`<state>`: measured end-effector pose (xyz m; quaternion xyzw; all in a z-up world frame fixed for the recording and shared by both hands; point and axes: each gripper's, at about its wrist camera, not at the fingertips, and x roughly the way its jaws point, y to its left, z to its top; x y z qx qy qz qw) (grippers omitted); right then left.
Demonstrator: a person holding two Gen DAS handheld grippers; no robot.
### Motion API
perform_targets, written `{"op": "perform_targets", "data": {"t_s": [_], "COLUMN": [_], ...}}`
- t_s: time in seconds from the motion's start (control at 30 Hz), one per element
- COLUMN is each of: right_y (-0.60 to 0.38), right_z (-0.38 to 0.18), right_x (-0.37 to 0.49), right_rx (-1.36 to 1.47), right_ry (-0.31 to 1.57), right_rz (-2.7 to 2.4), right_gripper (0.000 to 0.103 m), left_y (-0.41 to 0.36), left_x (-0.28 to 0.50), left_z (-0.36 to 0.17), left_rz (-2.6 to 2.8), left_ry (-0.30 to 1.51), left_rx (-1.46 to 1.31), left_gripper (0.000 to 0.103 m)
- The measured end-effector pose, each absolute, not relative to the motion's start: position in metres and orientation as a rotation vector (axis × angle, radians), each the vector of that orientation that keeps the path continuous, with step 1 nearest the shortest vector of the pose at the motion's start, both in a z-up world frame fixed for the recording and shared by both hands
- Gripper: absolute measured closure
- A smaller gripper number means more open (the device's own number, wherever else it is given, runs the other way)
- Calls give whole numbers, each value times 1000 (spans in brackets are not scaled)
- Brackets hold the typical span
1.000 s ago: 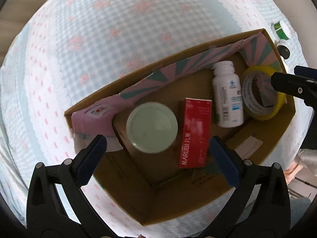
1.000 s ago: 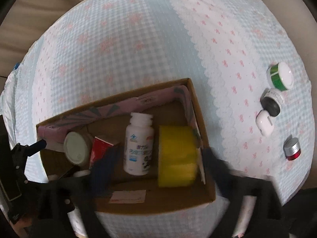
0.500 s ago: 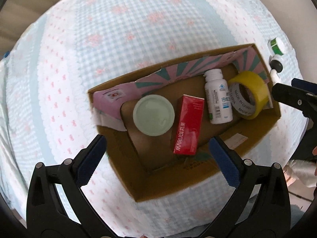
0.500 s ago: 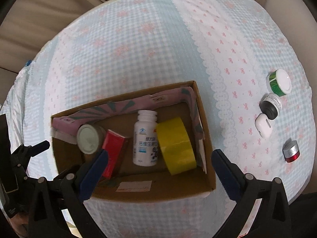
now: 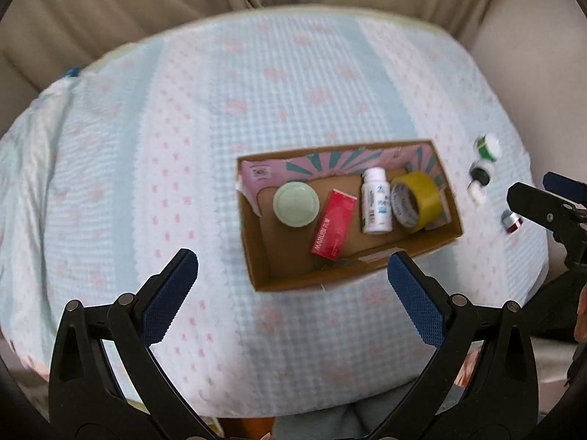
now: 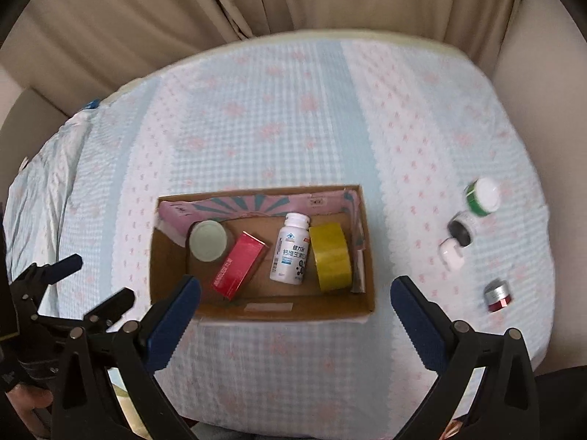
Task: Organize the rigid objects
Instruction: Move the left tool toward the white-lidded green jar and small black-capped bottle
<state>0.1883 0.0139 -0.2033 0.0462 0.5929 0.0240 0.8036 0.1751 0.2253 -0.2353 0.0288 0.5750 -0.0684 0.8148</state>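
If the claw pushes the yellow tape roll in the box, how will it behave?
The yellow tape roll stands on its edge, so it probably rolls easily. It likely feels stiff, being a thick wound ring. The white pill bottle beside it may stop it.

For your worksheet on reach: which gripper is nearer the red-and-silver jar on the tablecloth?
Right. The right gripper hangs just left of the red-and-silver jar; the left gripper sits farther left, past the cardboard box.
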Motion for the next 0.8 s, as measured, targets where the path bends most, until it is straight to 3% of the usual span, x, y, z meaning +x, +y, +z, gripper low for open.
{"op": "perform_targets", "data": {"t_s": [0.37, 0.8], "right_y": [6, -82], "right_z": [-123, -97], "right_x": [134, 87], "right_rx": [55, 139], "right_ry": [1114, 1023], "right_rz": [-8, -127], "right_gripper": [0, 0], "left_y": [220, 141], "left_x": [120, 119], "left_z": [-164, -148], "left_rz": [-136, -231], "left_ry": [1043, 986], "left_rx": [32, 40], "left_gripper": [0, 0]}}
